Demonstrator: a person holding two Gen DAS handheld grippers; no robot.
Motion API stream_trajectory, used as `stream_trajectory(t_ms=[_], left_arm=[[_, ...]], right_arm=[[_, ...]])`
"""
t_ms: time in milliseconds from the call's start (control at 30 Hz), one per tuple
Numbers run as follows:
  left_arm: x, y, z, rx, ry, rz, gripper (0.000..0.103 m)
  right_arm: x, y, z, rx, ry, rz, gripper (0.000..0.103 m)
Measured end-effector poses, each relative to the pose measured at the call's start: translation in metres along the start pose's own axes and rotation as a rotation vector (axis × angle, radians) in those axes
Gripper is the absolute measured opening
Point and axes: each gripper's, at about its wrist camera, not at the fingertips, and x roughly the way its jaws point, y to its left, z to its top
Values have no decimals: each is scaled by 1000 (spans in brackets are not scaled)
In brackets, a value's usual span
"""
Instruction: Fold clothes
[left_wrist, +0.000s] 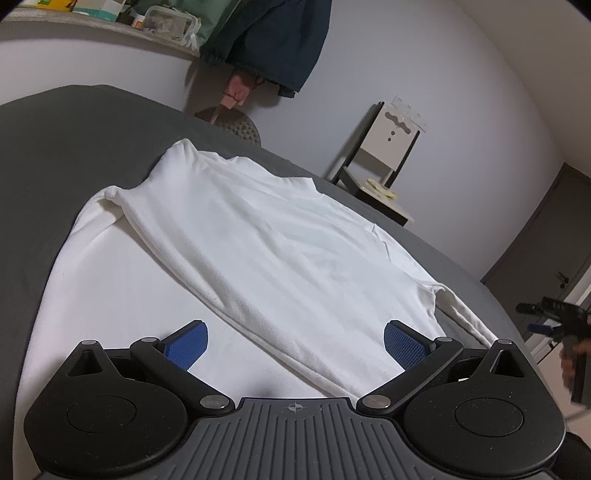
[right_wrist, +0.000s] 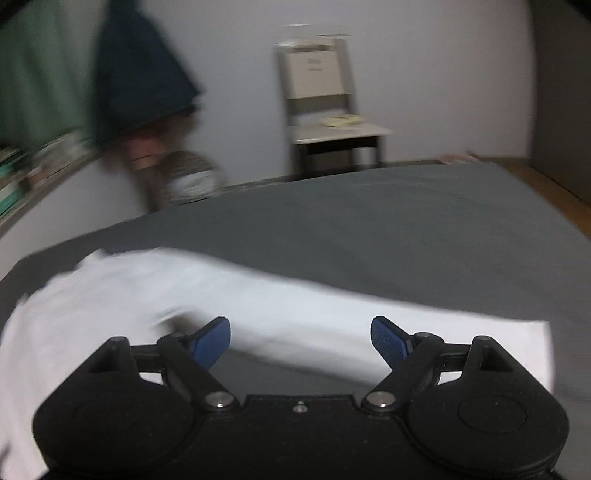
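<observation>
While the white shirt (left_wrist: 266, 251) lies spread on the gray bed (left_wrist: 74, 155) — one side looks folded in — the left gripper (left_wrist: 295, 341) and right gripper (right_wrist: 301, 338) hover wide open at its near edge, holding nothing, ready to pinch cloth.

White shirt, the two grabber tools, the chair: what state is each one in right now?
White shirt: spread flat on the grey bed, one sleeve folded in.
Left gripper: open, empty, over the shirt.
Right gripper: open, empty, view blurred.
Chair: upright by the wall, something pale on its seat.
</observation>
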Motion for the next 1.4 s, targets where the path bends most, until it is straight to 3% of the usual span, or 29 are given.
stream_trajectory(t_ms=[200,433,567,733,833,967,1000,1067,1167,1400], left_arm=[[1,-1,-2,10,-5,-4,103],[3,-7,-6,60,-16,16,103],[6,-9,-9,88,-5,24,103],[9,-11,-13,107,7,27,103],[9,-13,-14,121,9,25,103],[8,-13,-14,125,8,28,103],[8,-13,-14,125,7,29,103],[6,-12,-13,123,1,33,103],[2,-11,-9,110,-20,41,103],[-20,-9,6,37,-80,15,103]], right_arm=[[25,-88,35,243,21,-98,71],[55,-163,23,340,103,-195,61],[53,-179,11,385,103,-232,58],[60,-186,0,331,167,-240,58],[65,-189,-6,295,209,-243,46],[72,-180,-11,218,179,-228,31],[74,-175,-10,198,180,-222,7],[74,-165,-4,166,173,-219,6],[53,-135,20,135,81,-168,6],[-26,4,94,19,-96,160,6]])
